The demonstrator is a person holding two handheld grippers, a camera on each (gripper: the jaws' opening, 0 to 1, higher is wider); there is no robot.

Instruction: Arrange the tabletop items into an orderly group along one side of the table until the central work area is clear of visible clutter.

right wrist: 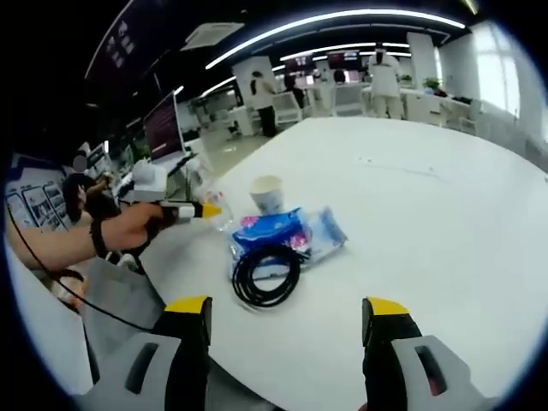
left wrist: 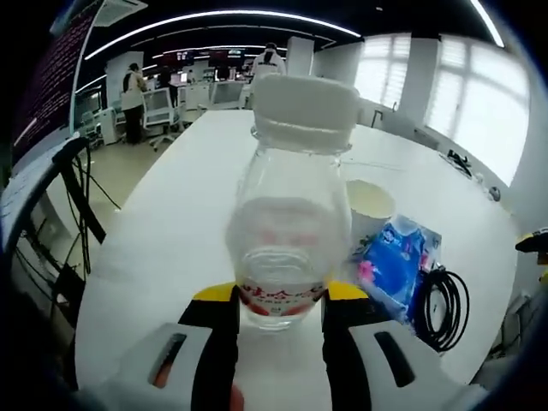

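Left gripper view: my left gripper clamps a clear plastic bottle with white cap, upright on the white table.
Right gripper: mine, jaws spread wide, nothing held.
Nearby: blue packet, black coiled cable, white paper cup.

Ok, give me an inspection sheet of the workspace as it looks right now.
Surface: white table, mostly bare.
Job's things: clear bottle with white cap; paper cup; blue packet; all near one edge.
Clutter: nothing seen beyond those.
Grippers: left hand-held gripper shut on bottle; right hand-held gripper open, holding nothing.
Cables: black coiled cable beside the packet.
Surroundings: open office, desks, chairs, people standing, ceiling strip lights.
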